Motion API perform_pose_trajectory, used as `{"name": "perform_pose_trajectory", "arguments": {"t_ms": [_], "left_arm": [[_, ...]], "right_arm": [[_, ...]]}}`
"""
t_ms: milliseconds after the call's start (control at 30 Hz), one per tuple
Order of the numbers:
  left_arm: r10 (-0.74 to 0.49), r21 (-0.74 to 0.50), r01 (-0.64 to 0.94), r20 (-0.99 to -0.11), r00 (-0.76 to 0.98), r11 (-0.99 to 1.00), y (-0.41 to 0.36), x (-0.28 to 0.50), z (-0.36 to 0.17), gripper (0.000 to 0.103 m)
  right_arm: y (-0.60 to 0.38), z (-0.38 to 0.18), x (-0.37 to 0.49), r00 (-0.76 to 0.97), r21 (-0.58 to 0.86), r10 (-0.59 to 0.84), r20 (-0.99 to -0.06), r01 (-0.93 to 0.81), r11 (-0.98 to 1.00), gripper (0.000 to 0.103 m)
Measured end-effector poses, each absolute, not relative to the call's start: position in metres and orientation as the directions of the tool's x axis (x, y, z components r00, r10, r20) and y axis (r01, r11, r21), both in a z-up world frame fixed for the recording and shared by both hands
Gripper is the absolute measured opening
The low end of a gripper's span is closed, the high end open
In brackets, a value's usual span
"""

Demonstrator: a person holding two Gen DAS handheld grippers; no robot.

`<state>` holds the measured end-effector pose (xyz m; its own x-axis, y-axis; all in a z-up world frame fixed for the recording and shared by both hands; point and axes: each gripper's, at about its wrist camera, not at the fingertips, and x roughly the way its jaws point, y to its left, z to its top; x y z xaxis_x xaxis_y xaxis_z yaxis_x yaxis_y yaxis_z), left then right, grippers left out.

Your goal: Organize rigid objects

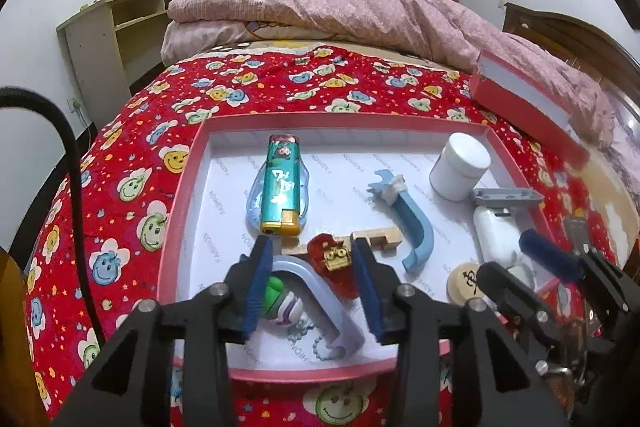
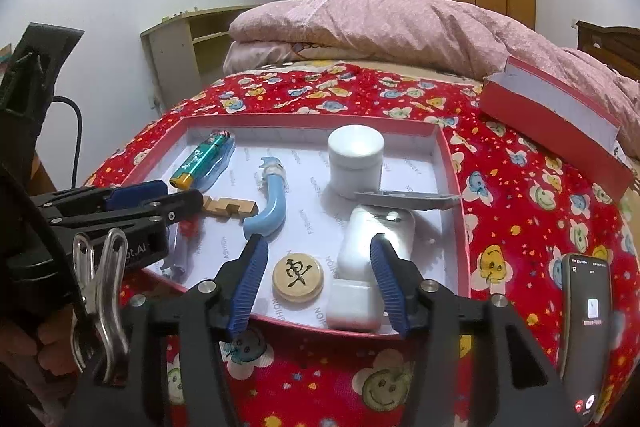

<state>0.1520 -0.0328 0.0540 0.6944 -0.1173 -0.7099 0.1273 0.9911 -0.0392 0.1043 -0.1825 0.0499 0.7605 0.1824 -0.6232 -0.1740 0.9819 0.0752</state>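
Left wrist view: both grippers hover spread over the red box.
Left gripper brackets the red trinket; right gripper brackets the wooden chess piece.

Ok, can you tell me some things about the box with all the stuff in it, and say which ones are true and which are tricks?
1. The white jar stands upright inside the red box. True.
2. The lighter is outside the box on the blanket. False: it lies inside the box, near the far left corner.
3. The left gripper is squeezing the round wooden chess piece. False: its jaws are open and hold nothing; the piece lies free on the box floor.
4. A phone lies on the red blanket, outside the box. True.
5. The right gripper is open. True.
6. The box lid covers the box. False: it lies off to the side, on the bed.
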Motion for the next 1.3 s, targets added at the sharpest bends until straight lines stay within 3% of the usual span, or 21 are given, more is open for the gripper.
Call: {"name": "perform_pose_trajectory", "arguments": {"t_ms": [67,400,567,1300], "left_arm": [[-0.116,-0.04,0.125,-0.709,0.696,0.991,-0.032,0.148,0.056,0.05],[-0.099,-0.033,0.107,-0.701,0.706,0.994,-0.026,0.129,0.067,0.051],[-0.077,-0.011,0.098,-0.704,0.706,0.995,-0.023,0.116,0.072,0.059],[-0.056,-0.016,0.065,-0.735,0.676,0.998,-0.017,0.055,0.06,0.06]], "right_arm": [[-0.182,0.051,0.103,0.762,0.075,0.182,-0.621,-0.173,0.982,0.056],[-0.181,0.059,0.089,0.765,0.092,0.202,-0.612,-0.185,0.978,0.061],[-0.181,0.062,0.077,0.762,0.112,0.219,-0.61,-0.19,0.975,0.061],[-0.177,0.055,0.024,0.741,0.121,0.225,-0.632,-0.192,0.974,0.062]]}}
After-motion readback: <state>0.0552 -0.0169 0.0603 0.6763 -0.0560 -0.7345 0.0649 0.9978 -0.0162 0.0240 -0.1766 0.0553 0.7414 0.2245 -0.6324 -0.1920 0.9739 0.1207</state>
